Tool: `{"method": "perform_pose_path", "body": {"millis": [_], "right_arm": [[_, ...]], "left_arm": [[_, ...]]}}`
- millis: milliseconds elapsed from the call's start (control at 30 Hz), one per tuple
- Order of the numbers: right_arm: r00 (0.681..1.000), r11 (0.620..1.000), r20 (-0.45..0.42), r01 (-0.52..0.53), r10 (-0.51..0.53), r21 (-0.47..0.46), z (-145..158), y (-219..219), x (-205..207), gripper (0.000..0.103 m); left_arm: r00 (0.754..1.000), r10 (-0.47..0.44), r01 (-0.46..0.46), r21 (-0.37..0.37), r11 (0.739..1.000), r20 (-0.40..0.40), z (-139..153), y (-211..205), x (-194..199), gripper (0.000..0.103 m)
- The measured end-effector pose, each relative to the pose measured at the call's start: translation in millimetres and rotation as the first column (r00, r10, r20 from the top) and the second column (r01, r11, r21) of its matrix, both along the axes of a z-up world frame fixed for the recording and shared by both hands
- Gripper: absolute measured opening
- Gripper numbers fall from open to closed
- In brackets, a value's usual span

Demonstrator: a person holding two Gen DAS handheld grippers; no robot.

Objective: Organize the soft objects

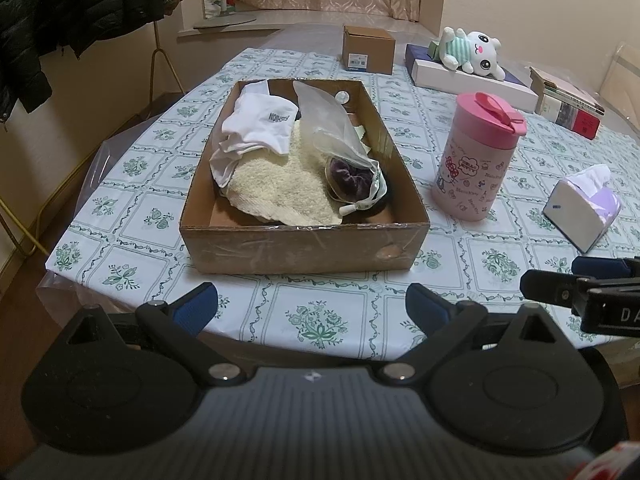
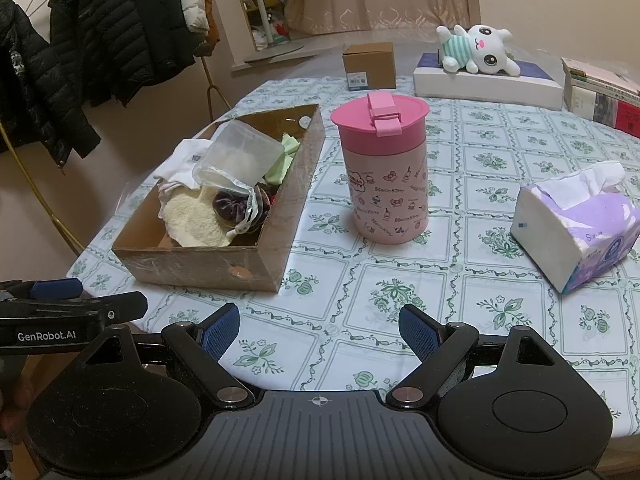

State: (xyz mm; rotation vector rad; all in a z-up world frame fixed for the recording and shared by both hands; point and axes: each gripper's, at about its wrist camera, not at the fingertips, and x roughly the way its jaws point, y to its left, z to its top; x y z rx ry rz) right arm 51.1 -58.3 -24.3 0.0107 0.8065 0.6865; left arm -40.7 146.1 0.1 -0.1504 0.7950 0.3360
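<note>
Table [image 1: 340, 320]: covered with a white cloth printed in green floral squares, under a clear plastic sheet.
Cardboard box [image 1: 304, 246]: open-topped, on the table's left part, directly ahead of the left gripper.
Box contents: a white garment [image 1: 256, 124] at the far left; a cream fluffy cloth [image 1: 280, 184] across the floor of the box; a clear plastic bag [image 1: 336, 128] lying over both, with a dark purple velvety item [image 1: 352, 182] in its near end.
Green cloth [image 2: 286, 156]: partly visible along the box's right wall, in the right wrist view.
Pink tumbler [image 2: 384, 168]: upright, lid closed, just right of the box and apart from it.
Tissue pack [image 2: 576, 224]: on the table right of the tumbler, well apart, a tissue sticking up from the top.
Plush toy [image 2: 476, 50]: white, striped shirt, lying on a flat white box [image 2: 488, 84] at the far side.
Small brown carton [image 1: 368, 50]: far edge, behind the cardboard box.
Books [image 2: 600, 96]: stacked at far right.
Left gripper [image 1: 312, 306]: jaws wide, nothing between them, above the near table edge.
Right gripper [image 2: 320, 326]: jaws wide, empty, over bare cloth.
</note>
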Motion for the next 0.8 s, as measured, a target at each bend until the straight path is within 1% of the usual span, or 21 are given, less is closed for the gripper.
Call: {"method": "perform_pose_path", "body": {"millis": [800], "right_arm": [[1.000,1.000,0.000,0.001,-0.001,0.000,-0.1,-1.0,1.5,0.086]], "left_arm": [[1.000,-0.004,0.004,0.003,1.000,0.002,1.3,0.7,0.9,0.099]]}}
